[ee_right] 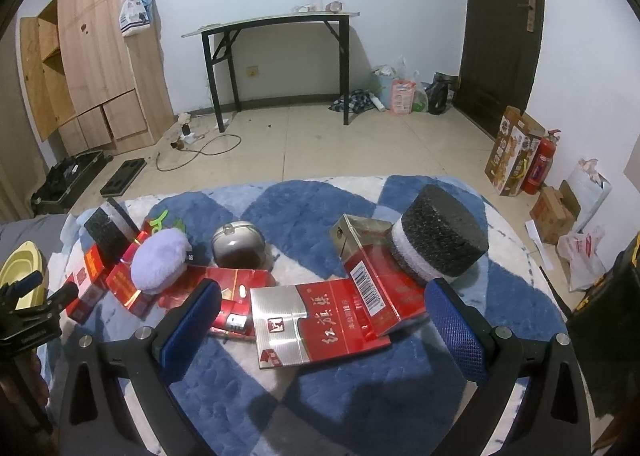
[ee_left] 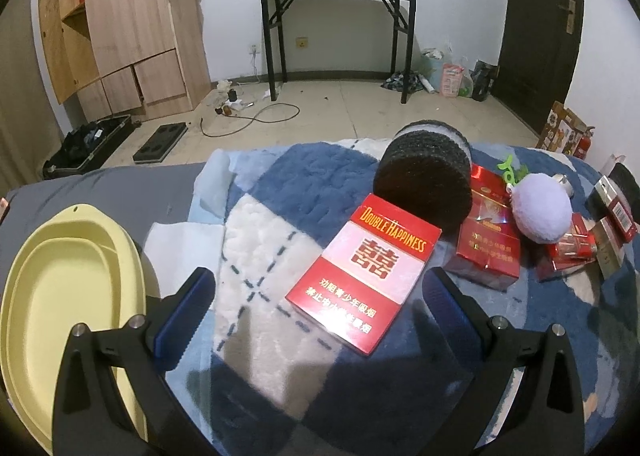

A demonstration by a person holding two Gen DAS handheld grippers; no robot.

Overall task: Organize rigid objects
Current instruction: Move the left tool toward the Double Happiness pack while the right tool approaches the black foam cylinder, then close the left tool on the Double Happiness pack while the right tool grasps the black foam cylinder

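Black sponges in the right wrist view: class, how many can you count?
2. One black sponge rests on the cigarette packs at the right; the other stands at the pile's far left, beside red packs. Others may be hidden.

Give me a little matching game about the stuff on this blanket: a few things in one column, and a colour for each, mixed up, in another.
Things:
1. Double Happiness box
2. oval tray
3. plush ball
4. round sponge

Colours:
A. pale yellow
B. black top, white band
C. red and white
D. lilac

Pairs: 1-C, 2-A, 3-D, 4-B
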